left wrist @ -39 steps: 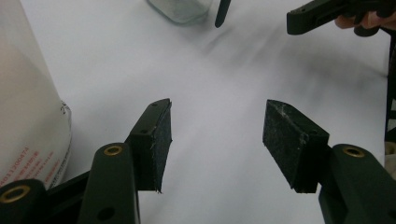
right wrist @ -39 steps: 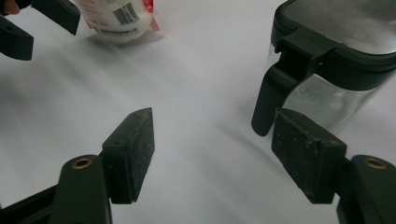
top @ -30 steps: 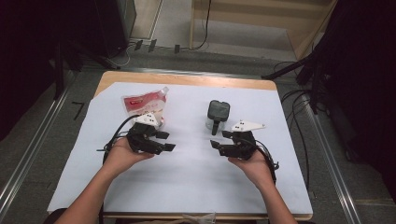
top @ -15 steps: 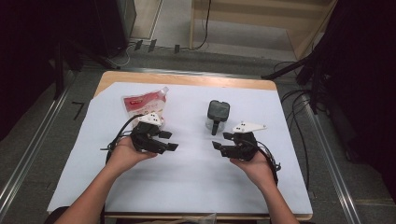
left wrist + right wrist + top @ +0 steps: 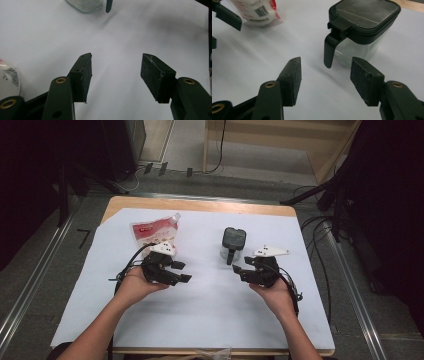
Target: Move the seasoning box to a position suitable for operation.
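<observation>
A clear jar with a black lid and handle point(image 5: 233, 241) stands right of centre on the white sheet point(image 5: 210, 315). A red and white pouch point(image 5: 152, 232) lies flat at the left. My left gripper point(image 5: 184, 272) hovers just in front of the pouch, jaws open and pointing right. My right gripper point(image 5: 239, 269) sits in front of the jar, open, pointing left. In the left gripper view the left gripper point(image 5: 116, 72) holds nothing, with the pouch point(image 5: 8, 75) at its left. In the right gripper view the right gripper point(image 5: 325, 75) stands open just short of the jar's handle point(image 5: 329, 52).
The sheet covers a wooden table point(image 5: 200, 205) with its far edge bare. Metal rails point(image 5: 30, 285) run along both sides on the floor, and cables point(image 5: 320, 230) lie at the right. Dark stands and a wooden frame are beyond the table.
</observation>
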`<action>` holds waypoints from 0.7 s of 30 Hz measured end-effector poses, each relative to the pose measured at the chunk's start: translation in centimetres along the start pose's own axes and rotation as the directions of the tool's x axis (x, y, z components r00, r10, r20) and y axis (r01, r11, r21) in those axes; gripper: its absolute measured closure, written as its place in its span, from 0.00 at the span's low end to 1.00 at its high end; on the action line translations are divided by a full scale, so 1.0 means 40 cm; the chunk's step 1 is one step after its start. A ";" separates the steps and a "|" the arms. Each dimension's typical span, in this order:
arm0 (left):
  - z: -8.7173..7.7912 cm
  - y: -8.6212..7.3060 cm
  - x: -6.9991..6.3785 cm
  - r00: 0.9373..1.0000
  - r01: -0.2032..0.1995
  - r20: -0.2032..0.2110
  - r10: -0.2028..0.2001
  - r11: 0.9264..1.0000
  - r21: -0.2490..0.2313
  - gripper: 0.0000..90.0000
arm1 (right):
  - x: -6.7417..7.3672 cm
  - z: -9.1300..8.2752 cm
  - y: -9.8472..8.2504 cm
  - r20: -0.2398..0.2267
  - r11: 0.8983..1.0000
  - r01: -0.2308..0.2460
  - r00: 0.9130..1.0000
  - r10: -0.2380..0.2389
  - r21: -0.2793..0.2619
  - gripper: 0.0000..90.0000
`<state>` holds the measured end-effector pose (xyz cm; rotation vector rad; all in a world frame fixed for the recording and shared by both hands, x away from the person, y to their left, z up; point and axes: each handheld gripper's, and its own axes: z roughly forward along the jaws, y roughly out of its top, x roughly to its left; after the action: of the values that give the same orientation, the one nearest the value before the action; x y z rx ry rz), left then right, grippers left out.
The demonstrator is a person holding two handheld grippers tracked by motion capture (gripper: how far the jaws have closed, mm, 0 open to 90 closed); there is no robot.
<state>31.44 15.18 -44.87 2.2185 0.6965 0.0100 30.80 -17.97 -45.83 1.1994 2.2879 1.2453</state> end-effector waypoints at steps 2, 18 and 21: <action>-0.002 -0.001 0.002 1.000 -0.001 0.000 0.001 1.000 0.012 0.49 | 0.000 0.002 0.001 0.006 1.000 -0.001 1.000 0.001 0.004 0.47; -0.031 -0.010 -0.002 1.000 0.005 -0.006 -0.005 1.000 -0.013 0.49 | 0.009 0.020 0.035 0.048 0.999 -0.030 0.998 0.030 -0.011 0.47; -0.037 -0.012 -0.007 1.000 -0.001 -0.005 0.000 1.000 -0.017 0.49 | 0.009 0.021 0.049 0.055 1.000 -0.014 0.998 0.015 -0.021 0.42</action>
<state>30.64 16.33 -44.13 2.2031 0.6964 0.0220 32.11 -16.67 -44.72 1.2297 2.2253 1.2228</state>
